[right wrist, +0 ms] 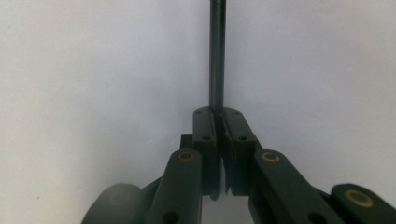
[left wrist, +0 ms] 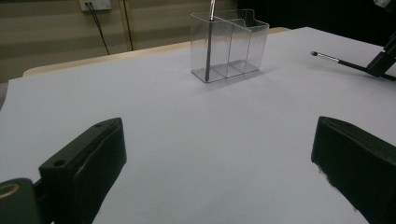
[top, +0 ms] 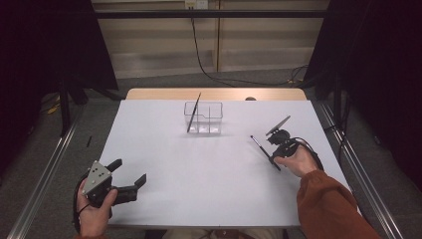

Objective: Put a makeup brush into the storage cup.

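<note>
The thin dark brush lies low over the white surface on the right side, and its rear end is hidden inside the right gripper, where the person's hand and the gripper's body cover it. In the right gripper view the black fingers are pressed together around the shaft, pinching the brush; its round, smooth, dark grey handle runs straight up from between them and is cut off at the top edge, so its tip cannot be seen there. In the left gripper view the tip shows at the far right as a small dark tuft behind a pale metal collar, while the right gripper is cropped by the frame edge.

The left gripper sits near the front left corner of the surface, with nothing between its spread fingers. They are blocky, matte black and rubbery looking.

Toward the back stands a clear plastic organizer, rectangular, thin-walled and glossy, split into compartments. A second slim dark stick leans in its left compartment, its top cut off in the left gripper view. Its end is too small to make out.

The surface is flat, matte and white, with a wooden strip along its far edge.
</note>
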A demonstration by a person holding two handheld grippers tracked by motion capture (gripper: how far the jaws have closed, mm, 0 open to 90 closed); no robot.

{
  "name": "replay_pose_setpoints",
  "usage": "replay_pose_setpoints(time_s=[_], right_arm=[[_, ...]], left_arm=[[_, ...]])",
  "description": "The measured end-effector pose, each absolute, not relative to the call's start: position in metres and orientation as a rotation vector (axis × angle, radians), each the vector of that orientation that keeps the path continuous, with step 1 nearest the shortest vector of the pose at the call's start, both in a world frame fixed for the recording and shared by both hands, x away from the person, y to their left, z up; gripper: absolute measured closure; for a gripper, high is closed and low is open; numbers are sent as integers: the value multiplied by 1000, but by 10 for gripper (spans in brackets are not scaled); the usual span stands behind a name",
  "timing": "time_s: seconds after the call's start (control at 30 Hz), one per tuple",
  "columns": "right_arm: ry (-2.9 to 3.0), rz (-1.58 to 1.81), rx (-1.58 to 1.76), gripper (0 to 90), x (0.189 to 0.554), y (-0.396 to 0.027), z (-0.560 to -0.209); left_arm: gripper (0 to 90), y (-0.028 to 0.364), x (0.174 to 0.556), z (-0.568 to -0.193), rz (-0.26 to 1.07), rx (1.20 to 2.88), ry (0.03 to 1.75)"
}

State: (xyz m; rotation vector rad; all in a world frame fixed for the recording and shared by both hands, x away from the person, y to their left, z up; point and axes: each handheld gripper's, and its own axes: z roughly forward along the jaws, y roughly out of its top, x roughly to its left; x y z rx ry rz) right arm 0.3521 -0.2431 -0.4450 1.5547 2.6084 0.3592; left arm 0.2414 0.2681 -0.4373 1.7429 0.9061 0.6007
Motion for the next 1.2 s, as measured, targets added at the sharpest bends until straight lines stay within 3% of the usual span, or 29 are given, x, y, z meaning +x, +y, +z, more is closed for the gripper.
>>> replay_pose_setpoints(time_s=[1.2], right_arm=[[2354,1025,1408,849,310,-276,-433]], left_arm=[[33,269,240,-436,594,1745,898]])
